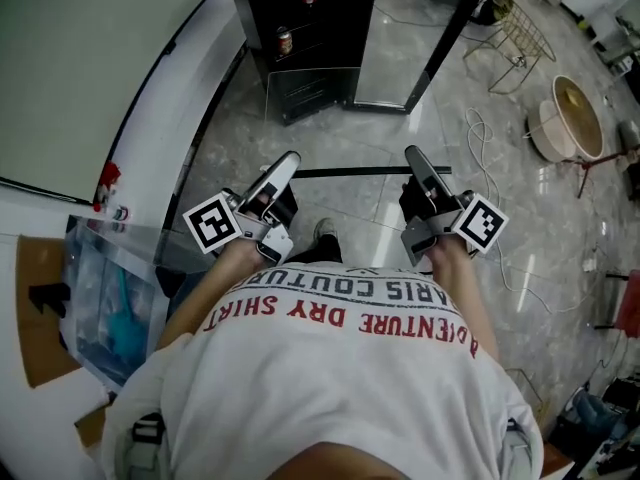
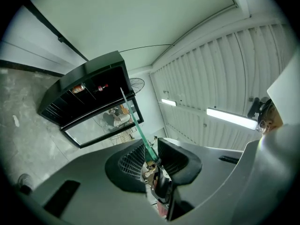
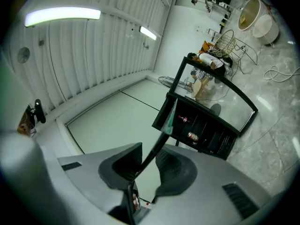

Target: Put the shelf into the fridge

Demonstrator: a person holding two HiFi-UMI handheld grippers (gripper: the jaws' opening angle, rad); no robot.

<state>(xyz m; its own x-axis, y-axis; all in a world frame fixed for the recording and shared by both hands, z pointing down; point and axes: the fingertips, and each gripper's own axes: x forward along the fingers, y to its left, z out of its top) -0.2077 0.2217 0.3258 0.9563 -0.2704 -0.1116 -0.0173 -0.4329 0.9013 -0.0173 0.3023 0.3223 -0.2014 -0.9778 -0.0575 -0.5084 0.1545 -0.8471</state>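
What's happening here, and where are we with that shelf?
A person is carrying the glass shelf flat out in front of them with both tongs. The left tongs clamp its left edge and the right tongs clamp its right edge. The black fridge stands ahead with its door open and a can inside. The glass shelf is not in the fridge yet.

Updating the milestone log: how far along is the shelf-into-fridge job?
Done: the clear glass shelf with a dark front edge is lifted, clamped on its sides by the left gripper and right gripper; the glass door of the black fridge stands open. In hand: shelf held short of the fridge. Left: slide it in, release.
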